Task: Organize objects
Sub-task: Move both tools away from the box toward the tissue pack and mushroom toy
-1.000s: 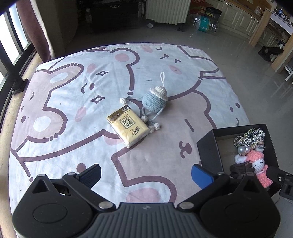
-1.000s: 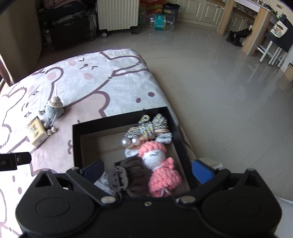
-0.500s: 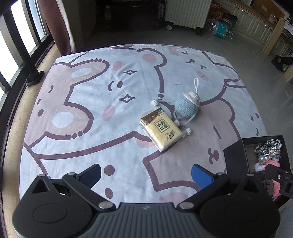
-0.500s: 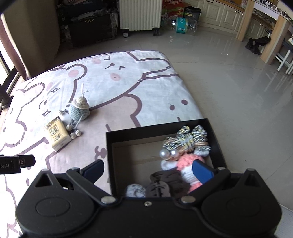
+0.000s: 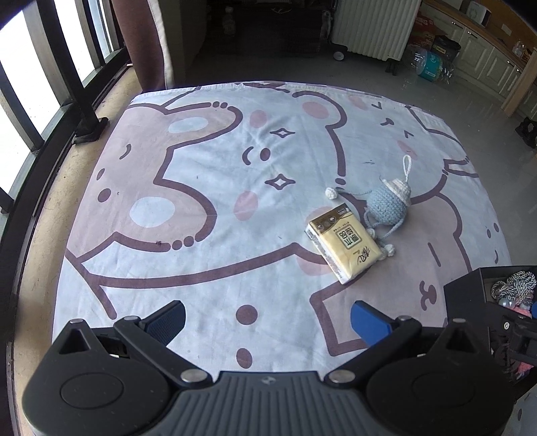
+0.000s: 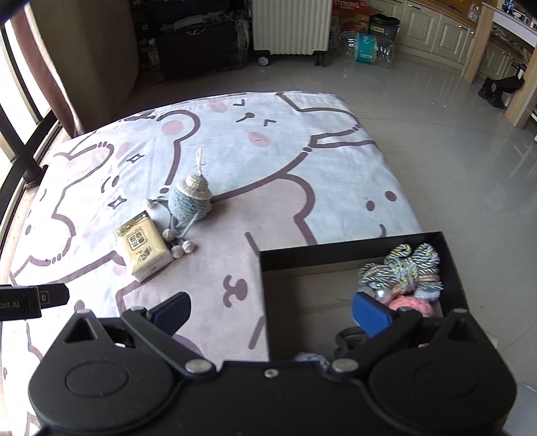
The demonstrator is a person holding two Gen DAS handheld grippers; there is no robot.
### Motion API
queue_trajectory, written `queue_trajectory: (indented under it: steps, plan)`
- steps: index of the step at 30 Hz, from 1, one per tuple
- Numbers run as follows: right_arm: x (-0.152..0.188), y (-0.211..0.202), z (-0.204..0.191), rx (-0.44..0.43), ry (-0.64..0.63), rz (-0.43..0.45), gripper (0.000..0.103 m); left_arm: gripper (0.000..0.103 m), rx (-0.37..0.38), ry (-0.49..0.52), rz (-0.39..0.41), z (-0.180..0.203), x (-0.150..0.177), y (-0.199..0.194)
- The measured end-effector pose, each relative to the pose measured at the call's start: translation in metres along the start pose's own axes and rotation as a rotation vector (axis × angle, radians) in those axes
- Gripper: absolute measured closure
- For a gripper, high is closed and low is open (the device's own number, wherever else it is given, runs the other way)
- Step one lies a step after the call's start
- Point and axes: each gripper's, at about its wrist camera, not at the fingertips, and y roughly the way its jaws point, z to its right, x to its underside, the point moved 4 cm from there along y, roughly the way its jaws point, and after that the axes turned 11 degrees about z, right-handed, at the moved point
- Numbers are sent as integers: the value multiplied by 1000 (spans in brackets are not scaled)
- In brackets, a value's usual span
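A yellow tissue pack (image 5: 345,242) (image 6: 142,245) lies on the cartoon-print sheet (image 5: 214,201), touching the dangling legs of a blue crochet toy (image 5: 389,204) (image 6: 191,201) just right of it. A black box (image 6: 352,256) (image 5: 465,295) at the sheet's right edge holds a striped yarn bow (image 6: 406,268), a pink crochet doll (image 6: 407,305) and a dark hair claw (image 6: 349,340). My left gripper (image 5: 268,317) hovers open and empty over the sheet, short of the pack. My right gripper (image 6: 270,310) stands open and empty over the box's left wall.
The sheet ends at bare tiled floor (image 6: 453,161) on the right. A white radiator (image 6: 290,26) and dark furniture stand at the back, a window railing (image 5: 77,84) and curtain at the left. The left gripper's body (image 6: 30,300) shows at the right view's left edge.
Both grippers have swung left: the pack and blue toy slide rightwards in both views. The box has slipped to the left view's right edge. The right gripper now straddles the box's left wall.
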Motion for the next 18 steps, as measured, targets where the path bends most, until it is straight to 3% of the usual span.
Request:
queue_trajectory:
  steps: [12,18]
  plan:
    - [-2,7,-18,-44,-3,24,0,0,7,-48,9,-1,-2,5]
    - [-5,9,-11,-15,24,38,0,0,-2,-113,29,3,-7,9]
